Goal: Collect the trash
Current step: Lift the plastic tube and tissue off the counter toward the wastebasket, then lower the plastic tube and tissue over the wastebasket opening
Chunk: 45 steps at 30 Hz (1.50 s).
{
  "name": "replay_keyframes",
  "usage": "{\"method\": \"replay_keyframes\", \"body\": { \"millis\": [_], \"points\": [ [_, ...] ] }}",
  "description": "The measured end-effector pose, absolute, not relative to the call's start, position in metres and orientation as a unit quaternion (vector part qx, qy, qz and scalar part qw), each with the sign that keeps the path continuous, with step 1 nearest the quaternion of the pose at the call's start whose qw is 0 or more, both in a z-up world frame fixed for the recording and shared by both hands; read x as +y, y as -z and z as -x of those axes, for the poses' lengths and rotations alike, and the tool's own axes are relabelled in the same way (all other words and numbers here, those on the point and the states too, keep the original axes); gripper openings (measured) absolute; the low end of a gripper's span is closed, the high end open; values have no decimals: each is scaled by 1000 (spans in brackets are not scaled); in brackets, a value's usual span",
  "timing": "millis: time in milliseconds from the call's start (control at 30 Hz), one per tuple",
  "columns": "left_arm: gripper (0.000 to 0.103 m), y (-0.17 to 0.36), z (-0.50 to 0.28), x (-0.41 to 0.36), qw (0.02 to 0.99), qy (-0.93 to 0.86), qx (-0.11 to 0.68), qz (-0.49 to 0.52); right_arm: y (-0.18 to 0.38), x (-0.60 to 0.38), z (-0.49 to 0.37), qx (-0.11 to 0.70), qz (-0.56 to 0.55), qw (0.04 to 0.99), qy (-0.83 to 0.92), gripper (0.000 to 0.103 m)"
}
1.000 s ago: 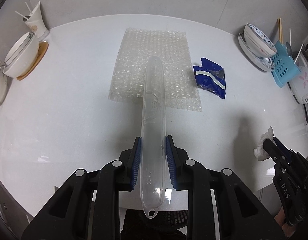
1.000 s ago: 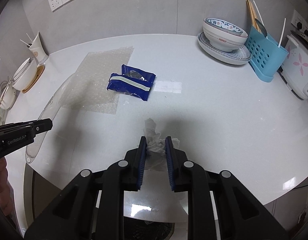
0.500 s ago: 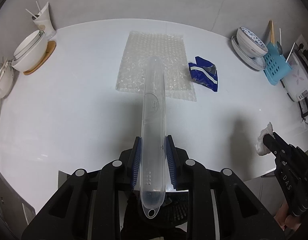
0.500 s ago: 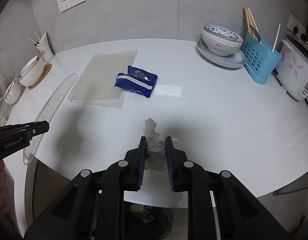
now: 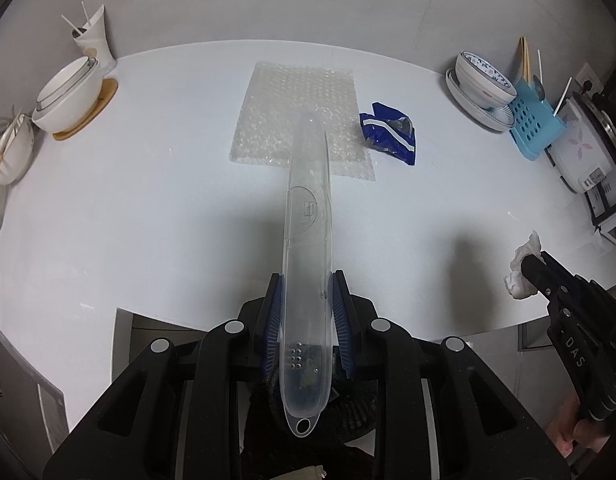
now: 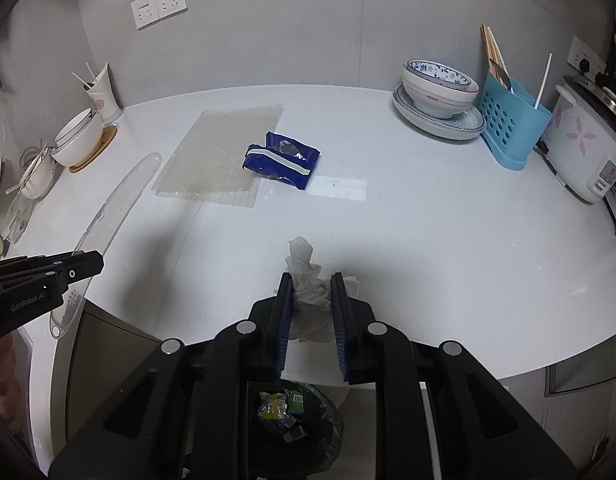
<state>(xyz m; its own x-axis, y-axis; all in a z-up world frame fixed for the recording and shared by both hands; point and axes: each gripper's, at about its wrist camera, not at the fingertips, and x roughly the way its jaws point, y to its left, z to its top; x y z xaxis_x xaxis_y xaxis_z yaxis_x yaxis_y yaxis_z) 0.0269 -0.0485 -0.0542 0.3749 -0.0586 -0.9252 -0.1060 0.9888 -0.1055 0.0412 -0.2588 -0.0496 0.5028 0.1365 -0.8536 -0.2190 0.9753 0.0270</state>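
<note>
My left gripper is shut on a long clear plastic case and holds it over the counter's front edge; the case also shows in the right wrist view. My right gripper is shut on a crumpled white tissue, which the left wrist view shows at far right. A black-lined trash bin with wrappers inside stands below the right gripper. On the white counter lie a bubble wrap sheet and a blue snack wrapper.
White bowls and a cup with sticks stand at the left. A patterned bowl on plates, a blue utensil caddy and a rice cooker stand at the right. Wall sockets are behind.
Both grippers have drawn back and up from the counter with their loads. The counter edge and the trash bin below have come into view.
</note>
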Motion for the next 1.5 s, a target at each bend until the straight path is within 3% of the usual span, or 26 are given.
{"method": "replay_keyframes", "body": {
  "millis": [1500],
  "points": [
    [24, 96, 114, -66, 806, 10, 588, 71, 90, -282, 84, 531, 48, 836, -132, 18]
  ]
}}
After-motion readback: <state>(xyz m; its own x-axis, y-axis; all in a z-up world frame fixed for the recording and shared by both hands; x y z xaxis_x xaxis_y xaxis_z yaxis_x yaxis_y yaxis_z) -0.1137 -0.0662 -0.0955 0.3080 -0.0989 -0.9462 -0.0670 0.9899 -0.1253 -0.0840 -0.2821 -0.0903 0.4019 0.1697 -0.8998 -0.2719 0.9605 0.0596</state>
